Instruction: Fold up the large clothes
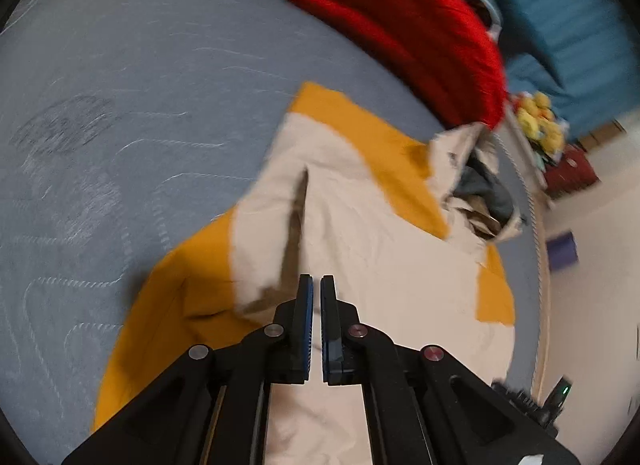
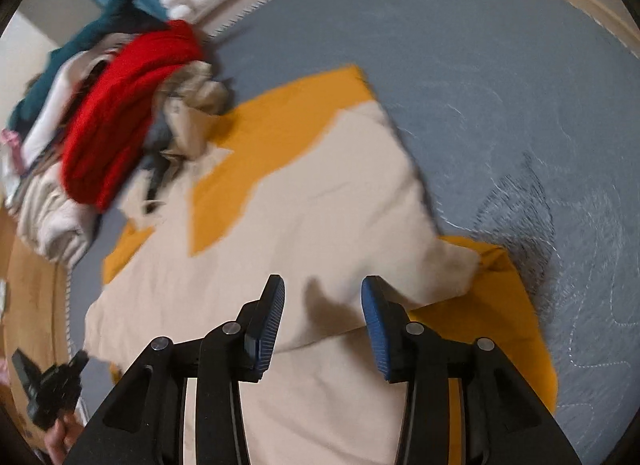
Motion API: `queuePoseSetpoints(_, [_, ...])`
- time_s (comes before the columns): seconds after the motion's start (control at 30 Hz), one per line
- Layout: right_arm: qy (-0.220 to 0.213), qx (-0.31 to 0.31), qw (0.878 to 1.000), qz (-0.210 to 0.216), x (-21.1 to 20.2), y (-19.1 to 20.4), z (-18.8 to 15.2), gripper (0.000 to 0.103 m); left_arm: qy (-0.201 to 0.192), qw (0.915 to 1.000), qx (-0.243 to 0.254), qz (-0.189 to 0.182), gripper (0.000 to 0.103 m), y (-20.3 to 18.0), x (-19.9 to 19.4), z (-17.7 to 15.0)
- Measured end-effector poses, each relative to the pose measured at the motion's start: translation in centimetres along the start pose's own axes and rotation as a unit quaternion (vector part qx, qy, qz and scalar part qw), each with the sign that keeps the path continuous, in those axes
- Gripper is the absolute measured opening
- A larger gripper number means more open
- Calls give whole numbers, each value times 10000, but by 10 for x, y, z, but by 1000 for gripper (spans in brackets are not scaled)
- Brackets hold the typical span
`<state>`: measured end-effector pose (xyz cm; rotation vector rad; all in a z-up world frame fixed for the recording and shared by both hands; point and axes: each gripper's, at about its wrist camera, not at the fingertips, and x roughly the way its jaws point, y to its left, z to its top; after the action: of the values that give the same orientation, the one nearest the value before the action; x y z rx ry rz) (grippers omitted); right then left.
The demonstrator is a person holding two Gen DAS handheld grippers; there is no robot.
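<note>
Left wrist view: the left gripper (image 1: 316, 285) has its jaws together above the cream-and-yellow garment (image 1: 360, 249), no cloth visibly pinched; the garment lies spread on the grey mattress (image 1: 140, 65), probably laid flat for folding; blur hides the pads' contact. Right wrist view: the right gripper (image 2: 323, 285) stands apart over the garment's folded edge, holding nothing; the clothes pile (image 2: 112, 125) is smeared and cut off.

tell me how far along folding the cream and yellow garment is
Done: the cream and yellow garment lies spread on the grey mattress, one flap folded over. In hand: left tool shut, right tool open above it. Left: more folds, plus the pile with the red garment.
</note>
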<state>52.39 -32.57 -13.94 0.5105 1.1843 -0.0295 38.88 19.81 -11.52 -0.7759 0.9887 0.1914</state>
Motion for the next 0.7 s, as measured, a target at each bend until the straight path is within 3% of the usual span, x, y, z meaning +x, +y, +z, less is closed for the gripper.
queuePoseSetpoints(0.07, [314, 126, 9986, -396, 14, -11, -1, 42, -116, 9997, 182, 145, 1, -5, -3, -1])
queuePoseSetpoints(0.17, [342, 337, 9979, -431, 10, -18, -1, 41, -262, 9983, 503, 138, 2, -19, -6, -1])
queuePoseSetpoints(0.3, [-368, -160, 9966, -716, -20, 5, 3, 41, 65, 9978, 649, -89, 4, -26, 18, -1])
queuePoseSetpoints(0.43, [-777, -768, 9938, -218, -34, 29, 3, 42, 717, 9951, 611, 305, 5, -7, 61, -7])
queuePoseSetpoints(0.47, [-691, -847, 9940, -100, -29, 32, 2, 42, 889, 9932, 564, 499, 5, -1, 70, -10])
queuePoseSetpoints(0.5, [-564, -841, 9948, -70, -21, 32, 4, 42, 856, 9940, 515, 453, 5, 0, 69, -11])
queuePoseSetpoints(0.7, [396, -182, 9970, -637, 21, -7, 0, 42, 510, 9937, 928, 380, 12, -26, 50, -6])
